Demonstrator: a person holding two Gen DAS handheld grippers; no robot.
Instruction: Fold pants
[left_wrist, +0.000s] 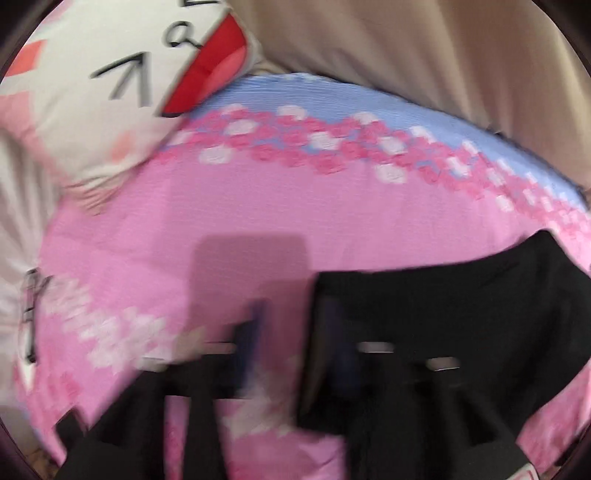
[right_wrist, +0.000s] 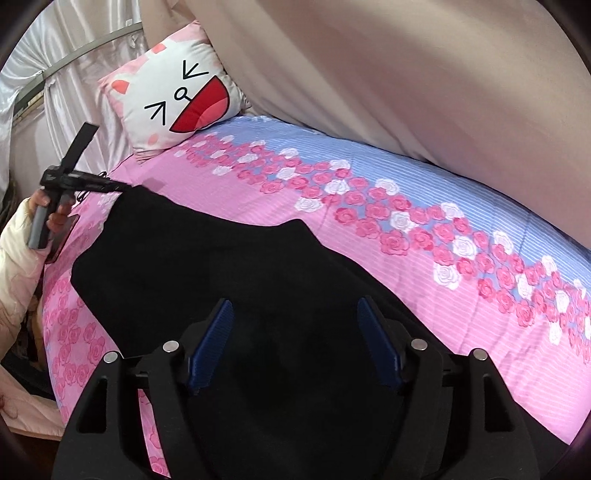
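Black pants (right_wrist: 221, 266) lie spread on a pink and blue flowered bedsheet (right_wrist: 424, 206). My right gripper (right_wrist: 295, 314) is open just above the near part of the pants, its blue pads either side of the cloth. My left gripper (left_wrist: 291, 332) looks open in its blurred view, over the left edge of the pants (left_wrist: 443, 314), with pink sheet between its fingers. The right wrist view shows the left gripper (right_wrist: 122, 186) held by a hand at the far corner of the pants.
A white cat-face pillow (right_wrist: 177, 96) lies at the head of the bed. A beige curtain (right_wrist: 406, 74) hangs along the far side. Pale satin drapes (right_wrist: 55, 55) hang at the left. A sleeve in a pale padded jacket (right_wrist: 14, 258) is at the left edge.
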